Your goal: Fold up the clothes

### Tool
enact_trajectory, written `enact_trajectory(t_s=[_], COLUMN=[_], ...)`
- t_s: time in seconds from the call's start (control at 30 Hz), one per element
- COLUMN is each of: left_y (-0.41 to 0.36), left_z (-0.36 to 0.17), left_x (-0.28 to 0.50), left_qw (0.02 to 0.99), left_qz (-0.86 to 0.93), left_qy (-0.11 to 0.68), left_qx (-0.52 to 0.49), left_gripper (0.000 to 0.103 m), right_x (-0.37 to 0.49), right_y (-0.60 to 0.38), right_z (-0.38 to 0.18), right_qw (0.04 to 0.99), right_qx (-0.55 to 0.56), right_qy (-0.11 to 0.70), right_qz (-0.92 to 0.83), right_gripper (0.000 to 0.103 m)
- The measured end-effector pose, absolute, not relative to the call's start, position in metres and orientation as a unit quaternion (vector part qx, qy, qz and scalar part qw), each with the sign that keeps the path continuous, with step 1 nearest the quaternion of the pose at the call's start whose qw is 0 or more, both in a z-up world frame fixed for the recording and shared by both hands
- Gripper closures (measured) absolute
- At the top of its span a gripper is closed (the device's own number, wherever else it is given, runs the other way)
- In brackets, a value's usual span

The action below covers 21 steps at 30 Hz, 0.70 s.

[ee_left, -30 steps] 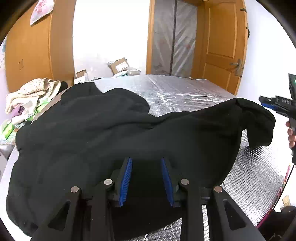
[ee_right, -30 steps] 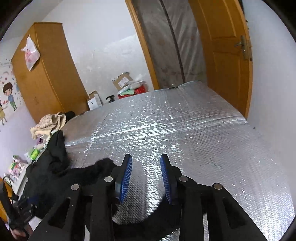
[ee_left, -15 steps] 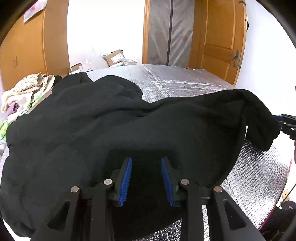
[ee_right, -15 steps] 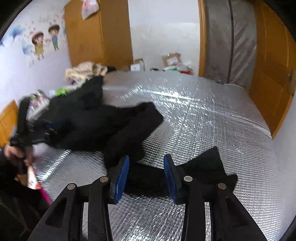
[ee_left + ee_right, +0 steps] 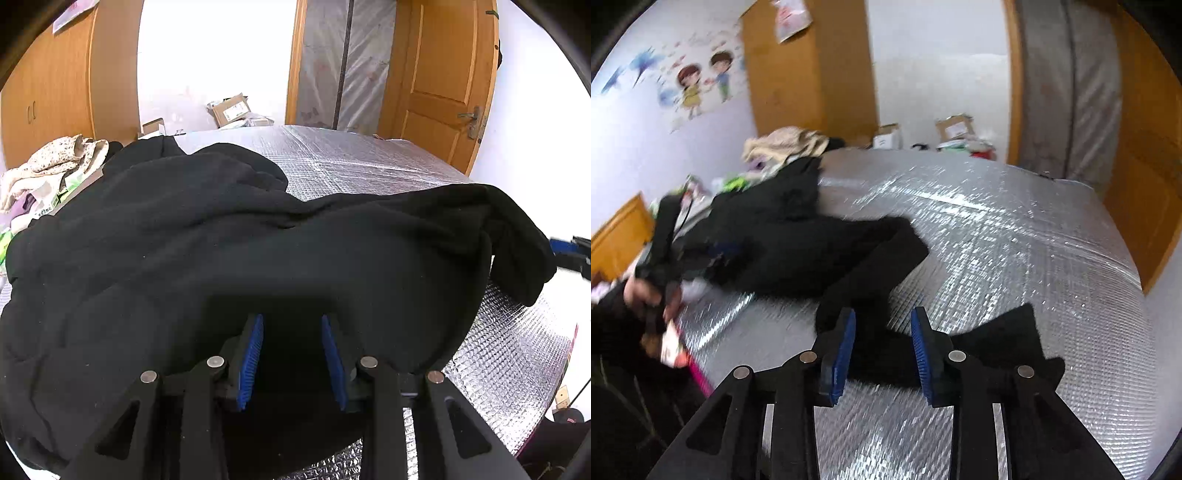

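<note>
While bunched rather than flat, black garment (image 5: 258,258): sprawls over the near and left part of the mat, one sleeve (image 5: 871,273) trailing out towards the right gripper.
Black flap (image 5: 1004,336): lies flat on the mat just beside the right gripper's fingers; link to the main bulk hidden behind them.
Left gripper (image 5: 291,321): sits low over the dark cloth, blue pads (image 5: 255,350) apart, black fabric filling the gap; impossible to say whether it is pinched or merely lying under the fingers.
Left hand (image 5: 646,295): grips the tool's handle at the mat's left edge, blurred in the right wrist view.
Right gripper (image 5: 882,314): jaws closing but parted by a moderate gap, dark cloth showing between them, pads not visibly pressing on it.
Mat (image 5: 369,166): silver, quilted and reflective, bare across its far and right stretches.
Pale clothes pile (image 5: 55,162): heaped at the mat's far-left corner, beside the garment.
Cartons (image 5: 231,109): stacked against the white back wall.
Wardrobe (image 5: 55,92): wooden, at left.
Door (image 5: 443,74): wooden, at right, next to a panel of plastic sheeting (image 5: 343,62).
Cartoon stickers (image 5: 701,81): dot the left wall.
</note>
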<state>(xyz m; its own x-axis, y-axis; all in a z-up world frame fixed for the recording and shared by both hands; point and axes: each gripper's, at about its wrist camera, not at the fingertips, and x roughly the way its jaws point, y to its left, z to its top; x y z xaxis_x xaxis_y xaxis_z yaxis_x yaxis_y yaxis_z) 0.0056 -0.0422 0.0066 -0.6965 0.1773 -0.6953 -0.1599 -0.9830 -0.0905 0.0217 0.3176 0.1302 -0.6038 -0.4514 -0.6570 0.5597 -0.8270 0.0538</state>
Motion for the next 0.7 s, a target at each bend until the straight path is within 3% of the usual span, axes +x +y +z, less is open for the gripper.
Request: enact_trajectory(t_s=[0.4, 0.43, 0.5, 0.7], left_y=[-0.046, -0.046, -0.047, -0.046], left_z=[0.006, 0.006, 0.006, 0.006], left_x=[0.007, 0.007, 0.006, 0.005], left_qw=[0.092, 0.093, 0.093, 0.093], left_qz=[0.921, 0.921, 0.921, 0.92], left_qy=[-0.011, -0.011, -0.012, -0.013], left_qx=[-0.379, -0.379, -0.379, -0.38], left_gripper=[0.07, 0.07, 0.07, 0.07], right_x=[0.024, 0.02, 0.012, -0.028], right_y=[0.274, 0.276, 0.284, 0.335], right_z=[0.101, 0.103, 0.113, 0.136], right_qw=[0.264, 0.255, 0.235, 0.076], right_qx=[0.359, 0.356, 0.342, 0.316], right_qy=[0.197, 0.188, 0.156, 0.029], right_qz=[-0.873, -0.879, -0.896, -0.945], right_gripper=[0.069, 0.072, 0.091, 0.092])
